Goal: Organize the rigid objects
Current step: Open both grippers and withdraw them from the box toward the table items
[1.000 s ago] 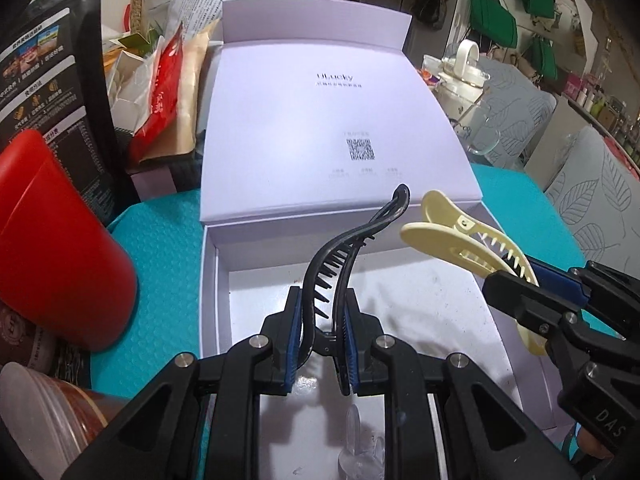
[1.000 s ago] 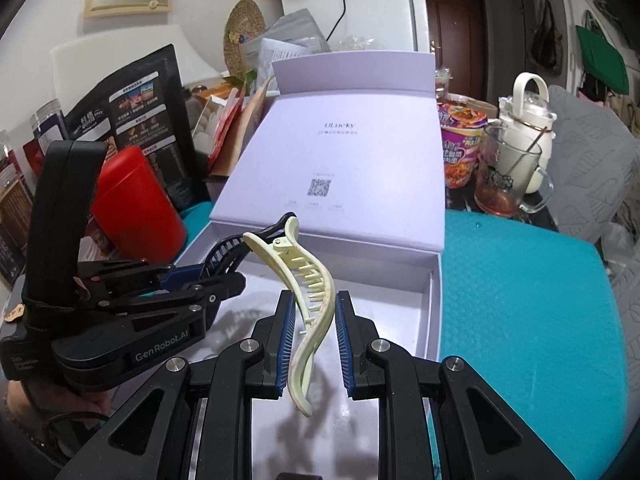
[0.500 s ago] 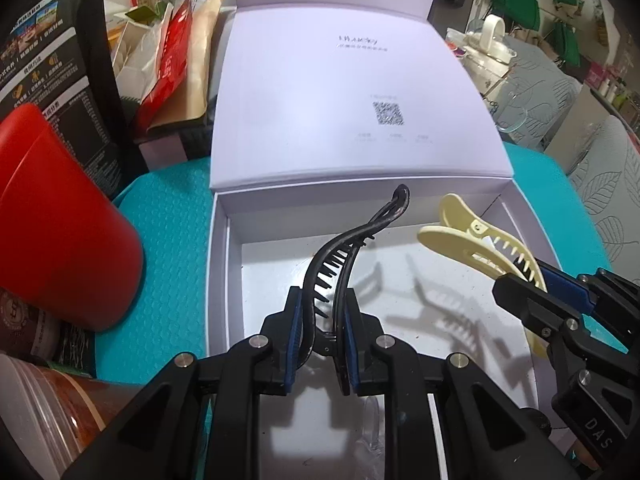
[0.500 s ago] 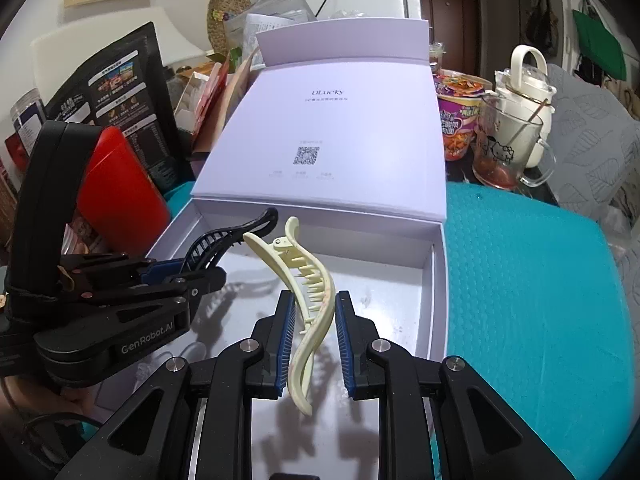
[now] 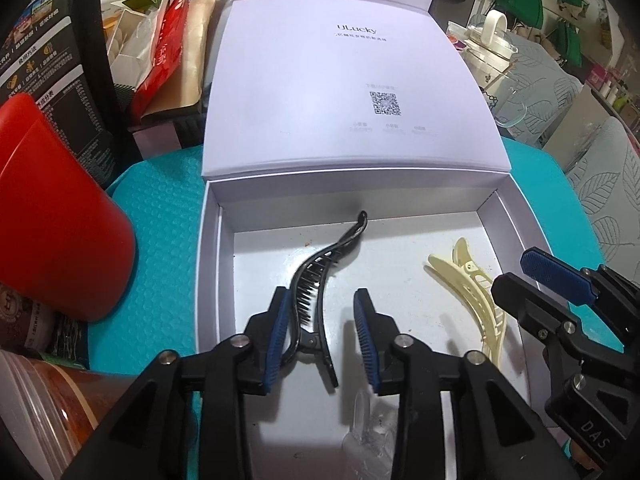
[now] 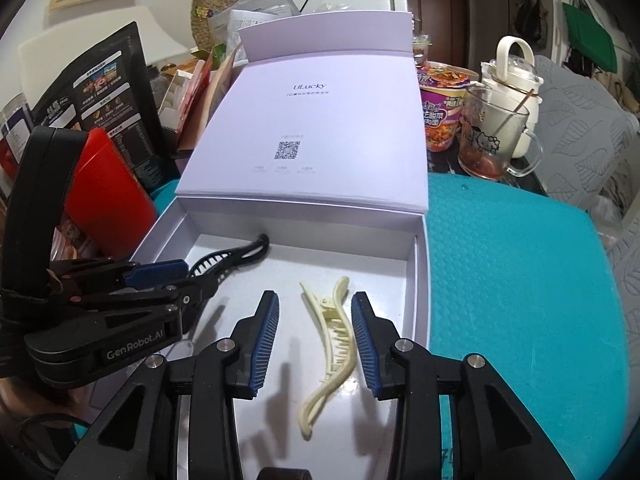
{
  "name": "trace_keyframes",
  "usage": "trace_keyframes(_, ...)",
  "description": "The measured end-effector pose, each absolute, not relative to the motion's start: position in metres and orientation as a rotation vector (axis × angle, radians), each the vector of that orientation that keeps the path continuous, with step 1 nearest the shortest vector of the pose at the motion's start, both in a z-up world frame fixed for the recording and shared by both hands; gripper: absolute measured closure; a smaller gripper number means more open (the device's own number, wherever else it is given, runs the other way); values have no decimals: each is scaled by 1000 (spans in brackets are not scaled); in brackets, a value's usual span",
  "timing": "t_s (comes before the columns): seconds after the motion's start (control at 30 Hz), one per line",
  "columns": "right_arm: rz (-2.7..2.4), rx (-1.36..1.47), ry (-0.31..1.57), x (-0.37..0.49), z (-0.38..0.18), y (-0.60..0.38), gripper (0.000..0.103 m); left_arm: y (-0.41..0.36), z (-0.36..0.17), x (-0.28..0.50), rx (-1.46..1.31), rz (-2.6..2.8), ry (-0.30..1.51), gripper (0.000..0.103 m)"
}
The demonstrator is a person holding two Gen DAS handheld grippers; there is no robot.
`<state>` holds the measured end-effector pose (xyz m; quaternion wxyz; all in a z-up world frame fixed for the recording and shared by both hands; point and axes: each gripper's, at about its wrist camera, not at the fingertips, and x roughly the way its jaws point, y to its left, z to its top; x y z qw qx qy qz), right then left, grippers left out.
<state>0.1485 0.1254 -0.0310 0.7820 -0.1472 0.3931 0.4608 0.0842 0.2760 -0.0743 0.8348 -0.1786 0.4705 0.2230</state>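
Observation:
A black hair clip [image 5: 320, 276] lies on the floor of the open white box [image 5: 212, 264], between my left gripper's [image 5: 322, 336] fingers. Those jaws are opening; the clip leans by the left pad [image 5: 280, 332] and the right pad stands off it. A cream hair clip [image 6: 332, 336] lies on the box floor between my right gripper's [image 6: 314, 340] fingers. Those jaws are opening too, with no pad pressing on it. From the right wrist view the left gripper [image 6: 188, 280] and black clip [image 6: 232, 258] show at the left. The left wrist view shows the cream clip [image 5: 472, 280] beside the right gripper [image 5: 514, 272].
The box lid [image 5: 340, 92] stands open behind the box. A clear clip [image 5: 368, 432] lies near the box's front. A red container [image 5: 52, 216] and a jar [image 5: 40, 400] stand left. A glass mug [image 6: 488, 140], noodle cup [image 6: 440, 112] and white kettle [image 6: 516, 72] stand behind the teal mat [image 6: 512, 280].
Both grippers tilted further down over the box and their jaws parted. The black clip and the cream clip, held upright before, now lie on the box floor.

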Motion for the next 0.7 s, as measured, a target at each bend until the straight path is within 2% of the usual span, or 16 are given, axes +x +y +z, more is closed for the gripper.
trace_keyframes(0.1,991,-315,845,148,-28,123,66,273,-73,84,-390,457,997,57)
trace_keyframes(0.7,952,-298,757,131,12,95,66,248,-37,74,-364,435,937,57)
